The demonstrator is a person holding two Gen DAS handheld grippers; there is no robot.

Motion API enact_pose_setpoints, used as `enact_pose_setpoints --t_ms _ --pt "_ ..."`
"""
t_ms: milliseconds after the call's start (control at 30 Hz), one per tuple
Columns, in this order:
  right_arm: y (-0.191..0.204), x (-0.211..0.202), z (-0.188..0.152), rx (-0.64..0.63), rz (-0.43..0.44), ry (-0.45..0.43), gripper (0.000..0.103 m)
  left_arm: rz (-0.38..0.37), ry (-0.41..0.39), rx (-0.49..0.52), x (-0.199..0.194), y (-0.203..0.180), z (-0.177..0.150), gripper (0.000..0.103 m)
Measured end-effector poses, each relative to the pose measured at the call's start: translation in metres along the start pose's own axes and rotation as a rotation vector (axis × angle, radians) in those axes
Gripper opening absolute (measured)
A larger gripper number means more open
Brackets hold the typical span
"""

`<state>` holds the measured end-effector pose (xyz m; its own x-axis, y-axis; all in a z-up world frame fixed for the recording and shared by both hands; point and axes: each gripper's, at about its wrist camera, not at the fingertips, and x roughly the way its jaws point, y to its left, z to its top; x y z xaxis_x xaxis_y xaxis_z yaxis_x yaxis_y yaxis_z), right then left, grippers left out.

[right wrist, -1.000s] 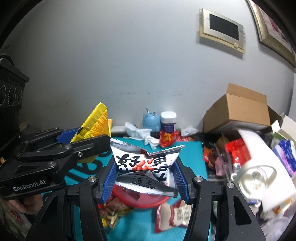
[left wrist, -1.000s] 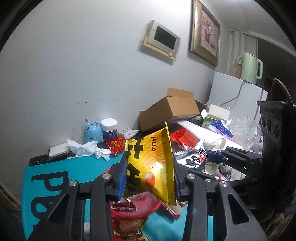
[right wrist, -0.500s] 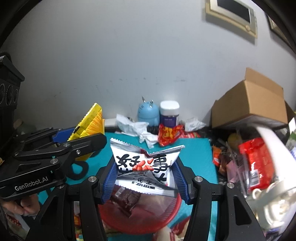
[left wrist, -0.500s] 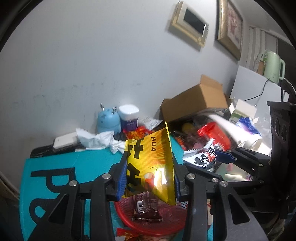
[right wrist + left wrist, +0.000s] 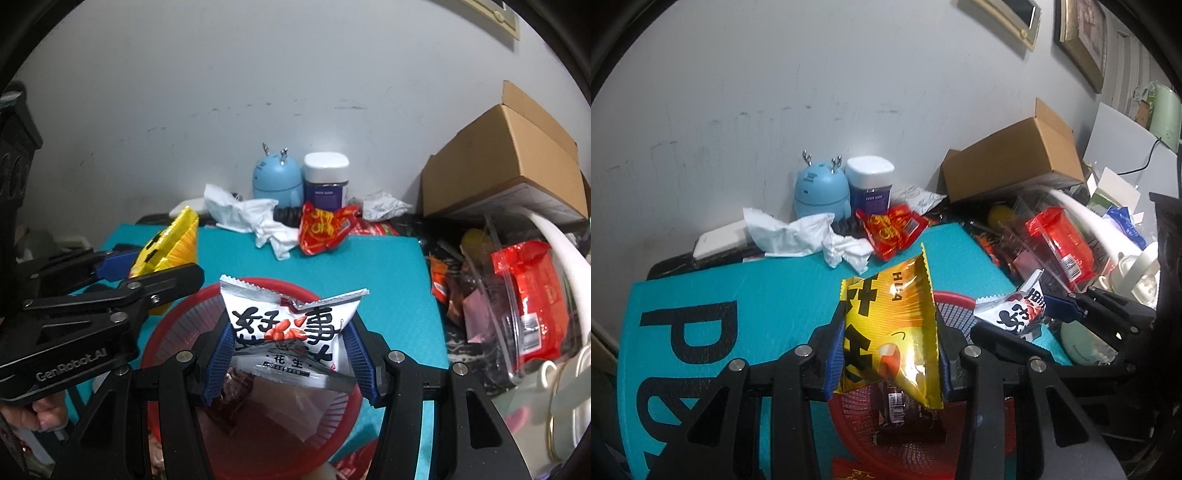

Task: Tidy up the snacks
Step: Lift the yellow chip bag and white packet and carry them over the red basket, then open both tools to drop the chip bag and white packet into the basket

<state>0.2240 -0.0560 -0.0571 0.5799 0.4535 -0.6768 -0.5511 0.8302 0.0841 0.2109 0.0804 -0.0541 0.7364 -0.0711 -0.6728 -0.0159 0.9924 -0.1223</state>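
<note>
The left gripper clamps a yellow snack bag and the right gripper a white peanut packet, both over the red basket on the teal counter; beyond lie crumpled tissue, a blue figurine and a cardboard box.

A scuffed grey-white wall backed the cluttered table; 2 frames, a gilt picture and a cream panel, hung upper right.

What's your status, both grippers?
Left gripper shut on yellow packet. Right gripper shut on white packet. Both above red basket. Nothing blocking.
</note>
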Motion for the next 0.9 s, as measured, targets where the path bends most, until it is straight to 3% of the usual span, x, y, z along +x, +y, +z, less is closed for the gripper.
enact_pose_setpoints --t_ms 433,900 --pt "0.0 0.027 -0.008 -0.04 -0.026 0.105 0.057 0.002 0.116 -0.011 0.036 0.004 -0.011 0.039" --pt "0.004 0.03 -0.01 -0.072 -0.038 0.125 0.061 0.017 0.134 0.012 0.041 -0.001 -0.013 0.039"
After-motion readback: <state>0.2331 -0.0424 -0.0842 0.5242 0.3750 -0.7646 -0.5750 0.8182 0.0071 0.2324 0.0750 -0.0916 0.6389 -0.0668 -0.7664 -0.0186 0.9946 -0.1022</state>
